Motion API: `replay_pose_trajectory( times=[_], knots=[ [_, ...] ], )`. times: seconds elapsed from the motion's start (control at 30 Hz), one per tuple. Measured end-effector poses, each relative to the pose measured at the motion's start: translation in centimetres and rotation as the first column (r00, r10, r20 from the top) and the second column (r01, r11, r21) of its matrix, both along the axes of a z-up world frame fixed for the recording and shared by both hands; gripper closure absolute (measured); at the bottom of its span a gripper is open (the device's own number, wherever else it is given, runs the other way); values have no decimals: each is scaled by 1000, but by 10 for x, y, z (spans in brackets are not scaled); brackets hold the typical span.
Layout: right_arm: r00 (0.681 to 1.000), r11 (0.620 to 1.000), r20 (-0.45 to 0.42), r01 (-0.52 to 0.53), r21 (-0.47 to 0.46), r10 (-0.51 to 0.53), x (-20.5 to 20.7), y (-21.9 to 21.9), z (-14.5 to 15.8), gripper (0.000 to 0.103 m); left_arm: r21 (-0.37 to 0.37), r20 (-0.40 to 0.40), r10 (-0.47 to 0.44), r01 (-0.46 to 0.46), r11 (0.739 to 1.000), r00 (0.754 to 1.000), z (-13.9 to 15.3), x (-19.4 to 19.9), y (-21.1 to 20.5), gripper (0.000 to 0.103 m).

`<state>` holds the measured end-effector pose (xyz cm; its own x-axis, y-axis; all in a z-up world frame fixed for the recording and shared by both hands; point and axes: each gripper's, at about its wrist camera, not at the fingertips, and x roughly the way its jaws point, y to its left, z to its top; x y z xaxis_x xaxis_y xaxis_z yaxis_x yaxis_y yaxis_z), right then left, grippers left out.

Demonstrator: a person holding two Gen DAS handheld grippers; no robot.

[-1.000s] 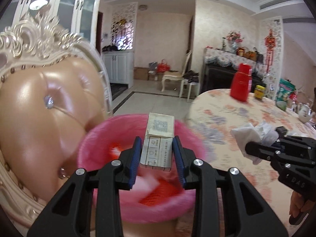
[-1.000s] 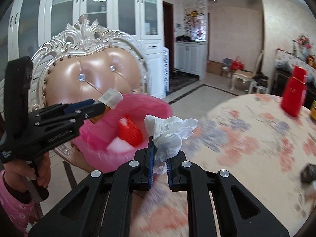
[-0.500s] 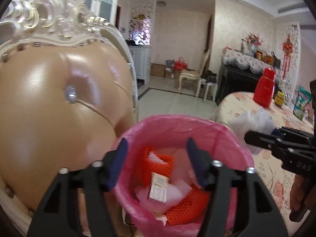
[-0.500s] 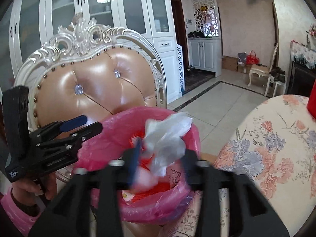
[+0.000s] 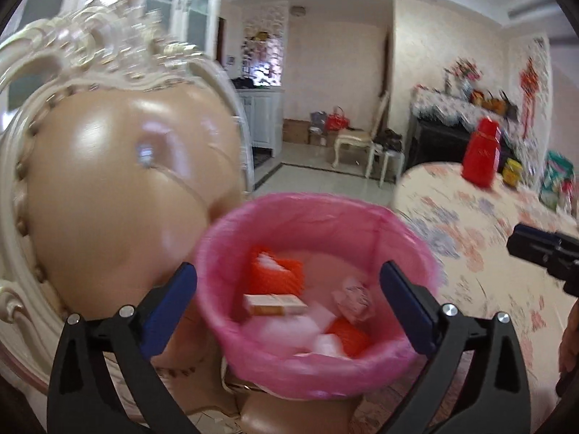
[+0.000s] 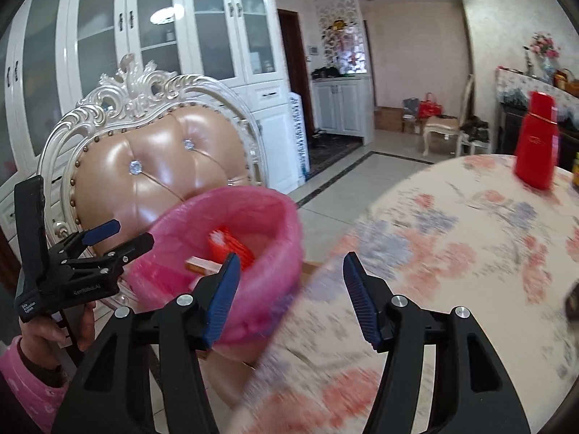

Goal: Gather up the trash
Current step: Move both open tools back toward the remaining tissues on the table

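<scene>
A round table (image 6: 452, 238) under a smooth floral cloth fills the right side. Beside it stands a chair (image 6: 155, 166) with a tufted, glossy tan leather back, brass studs and a carved cream frame. A bin lined with a thin, crinkled pink plastic bag (image 5: 315, 282) sits on the chair's seat, at the table's edge. Inside lie the trash: a small cardboard box (image 5: 273, 303), orange foam netting (image 5: 278, 271) and crumpled white tissue (image 5: 353, 298). The left gripper (image 5: 288, 302) hangs over the bin, its jaws opening wide and empty. The right gripper (image 6: 291, 296) stands spread, holding nothing, between bin and table.
</scene>
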<state>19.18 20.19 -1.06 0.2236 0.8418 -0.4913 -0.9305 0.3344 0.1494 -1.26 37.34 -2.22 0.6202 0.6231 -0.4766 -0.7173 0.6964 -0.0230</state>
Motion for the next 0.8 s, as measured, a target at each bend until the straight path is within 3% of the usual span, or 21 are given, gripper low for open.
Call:
replay_pose_trajectory(
  times=[0.2, 0.37, 0.67, 0.8],
  knots=[
    [992, 993, 45, 121, 7, -121, 15, -66, 0, 40, 21, -29, -132, 132, 991, 991, 6, 47, -56, 5],
    [969, 969, 25, 245, 26, -245, 39, -131, -1, 40, 54, -65, -256, 259, 964, 965, 8, 96, -111, 5],
    [907, 908, 49, 416, 44, -418, 64, -219, -3, 30, 36, -106, -458, 464, 885, 882, 4, 167, -208, 5],
    [849, 850, 60, 519, 88, -524, 79, -262, -3, 24, 17, -116, -518, 523, 852, 847, 1, 199, -245, 5]
  ],
)
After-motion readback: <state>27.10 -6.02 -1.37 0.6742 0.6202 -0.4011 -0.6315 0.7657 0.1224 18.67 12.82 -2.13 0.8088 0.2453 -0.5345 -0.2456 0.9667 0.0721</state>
